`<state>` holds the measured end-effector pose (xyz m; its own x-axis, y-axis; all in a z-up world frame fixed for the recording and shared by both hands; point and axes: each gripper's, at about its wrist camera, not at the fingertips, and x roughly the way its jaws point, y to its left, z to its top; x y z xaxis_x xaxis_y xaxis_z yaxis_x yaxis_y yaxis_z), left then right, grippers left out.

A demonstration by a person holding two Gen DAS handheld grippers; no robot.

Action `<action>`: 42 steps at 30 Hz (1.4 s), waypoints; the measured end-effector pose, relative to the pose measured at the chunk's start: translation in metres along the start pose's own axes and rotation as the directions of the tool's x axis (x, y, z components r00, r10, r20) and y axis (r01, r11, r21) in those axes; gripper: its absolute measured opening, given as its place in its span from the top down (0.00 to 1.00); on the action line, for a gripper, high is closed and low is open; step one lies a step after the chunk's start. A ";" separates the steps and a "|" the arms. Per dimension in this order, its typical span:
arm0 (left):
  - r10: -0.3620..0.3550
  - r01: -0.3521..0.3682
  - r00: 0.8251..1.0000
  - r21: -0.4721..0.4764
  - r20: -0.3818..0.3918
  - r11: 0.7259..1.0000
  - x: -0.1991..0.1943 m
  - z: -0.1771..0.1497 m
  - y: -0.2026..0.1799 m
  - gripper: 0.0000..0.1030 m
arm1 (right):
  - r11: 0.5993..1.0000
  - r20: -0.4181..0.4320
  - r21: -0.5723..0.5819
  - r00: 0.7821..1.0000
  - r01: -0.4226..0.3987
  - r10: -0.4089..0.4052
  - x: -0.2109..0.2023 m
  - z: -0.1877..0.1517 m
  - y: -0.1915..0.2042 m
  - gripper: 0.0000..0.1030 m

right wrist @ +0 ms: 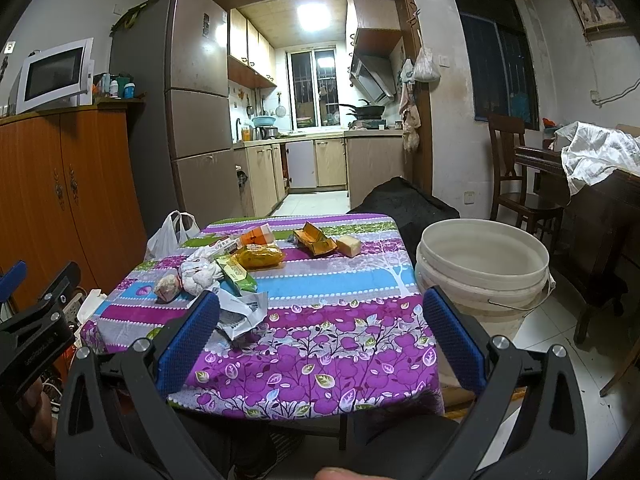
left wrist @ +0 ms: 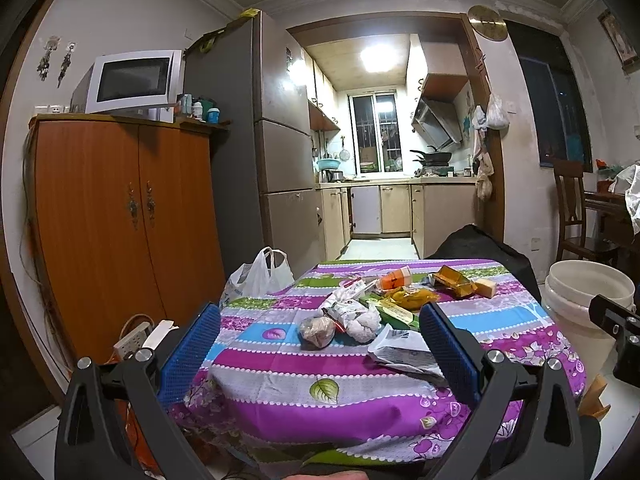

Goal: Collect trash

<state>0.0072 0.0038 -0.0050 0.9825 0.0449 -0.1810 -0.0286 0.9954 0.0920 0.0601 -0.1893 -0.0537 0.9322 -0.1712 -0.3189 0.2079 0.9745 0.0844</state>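
Left tongs (left wrist: 320,344) spread wide, nothing pinched, blue pads hovering over the near edge of the surface (left wrist: 280,408), covered in a purple, blue and white floral cloth. Right tongs (right wrist: 320,334) likewise spread wide and empty, poised over the near right part of the same cloth.

Trash heaped toward the far half of the surface. In the left wrist view, at 12 o'clock from the tongs: a brownish crumpled ball (left wrist: 317,331), touching at its 3 o'clock a white wadded wrapper (left wrist: 356,318). At 4 o'clock from that wad, a flattened white printed packet (left wrist: 400,350), lying just beside the right-hand pad. Behind, at 1 o'clock, a green wrapper (left wrist: 394,312) under a yellow-orange bag (left wrist: 410,296). Farther back at 12 o'clock, an orange carton (left wrist: 395,278) on its side. At 2 o'clock from the bag, a torn golden-brown box (left wrist: 454,280), with a pale yellow block (left wrist: 485,287) just beside it.

White bucket (right wrist: 484,264) standing on the floor at 3 o'clock of the surface, close against its right edge, open-topped. White plastic bag (left wrist: 260,276) at 10 o'clock, off the far left corner.
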 end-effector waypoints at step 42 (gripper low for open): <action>-0.030 0.030 1.000 0.009 -0.009 0.999 0.000 -0.003 -0.005 0.04 | 0.998 0.033 0.059 0.999 0.001 -0.002 0.010 -0.007 -0.009 0.05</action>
<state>0.0068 -0.0006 -0.0088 0.9811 0.0157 -0.1927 0.0028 0.9954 0.0956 0.0658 -0.1988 -0.0642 0.9410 -0.1784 -0.2877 0.2255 0.9642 0.1396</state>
